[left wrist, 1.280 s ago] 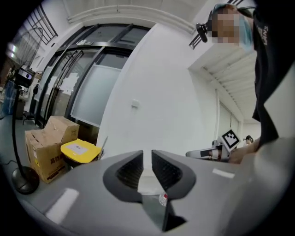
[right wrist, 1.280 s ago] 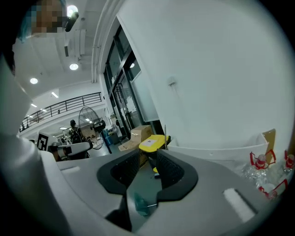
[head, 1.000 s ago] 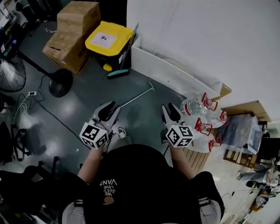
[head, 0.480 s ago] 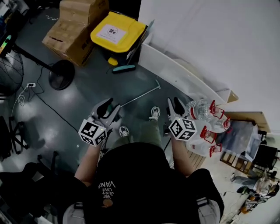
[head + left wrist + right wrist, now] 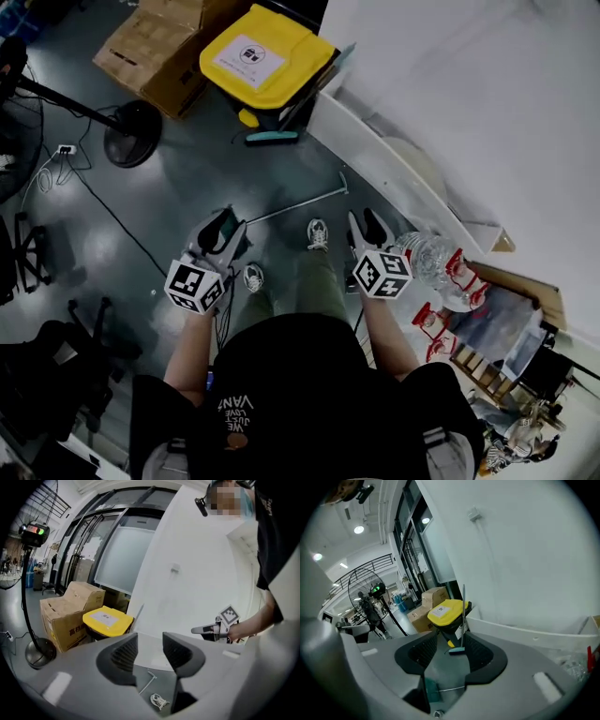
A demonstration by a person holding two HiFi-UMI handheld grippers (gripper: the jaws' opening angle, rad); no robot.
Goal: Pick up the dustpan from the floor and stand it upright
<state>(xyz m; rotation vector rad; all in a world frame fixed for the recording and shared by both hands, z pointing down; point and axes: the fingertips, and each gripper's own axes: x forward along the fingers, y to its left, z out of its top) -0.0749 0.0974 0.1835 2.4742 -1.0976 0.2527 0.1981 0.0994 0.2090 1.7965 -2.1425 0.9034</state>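
Note:
The dustpan lies flat on the dark floor. Its thin pale handle (image 5: 300,202) runs toward the white wall, and its teal pan (image 5: 431,689) shows low in the right gripper view. In the head view my left gripper (image 5: 225,225) hovers over the pan end and hides most of it. The handle's far end (image 5: 149,680) shows between that gripper's (image 5: 150,651) jaws, far below them. My right gripper (image 5: 367,225) hangs to the right of the handle. Both grippers' jaws have just been opening and stand open with nothing between them; the right gripper (image 5: 451,653) looks along the floor.
A teal broom (image 5: 272,137) leans on a yellow-lidded bin (image 5: 267,61), with cardboard boxes (image 5: 159,47) beside it. A fan base (image 5: 131,147) and cable lie left. A low white board (image 5: 394,169) runs along the wall. Water bottles (image 5: 436,267) stand right. The person's shoes (image 5: 319,234) are between the grippers.
Both grippers have moved forward and down toward the floor as the person stepped forward. The left jaws stand wider apart than a second ago.

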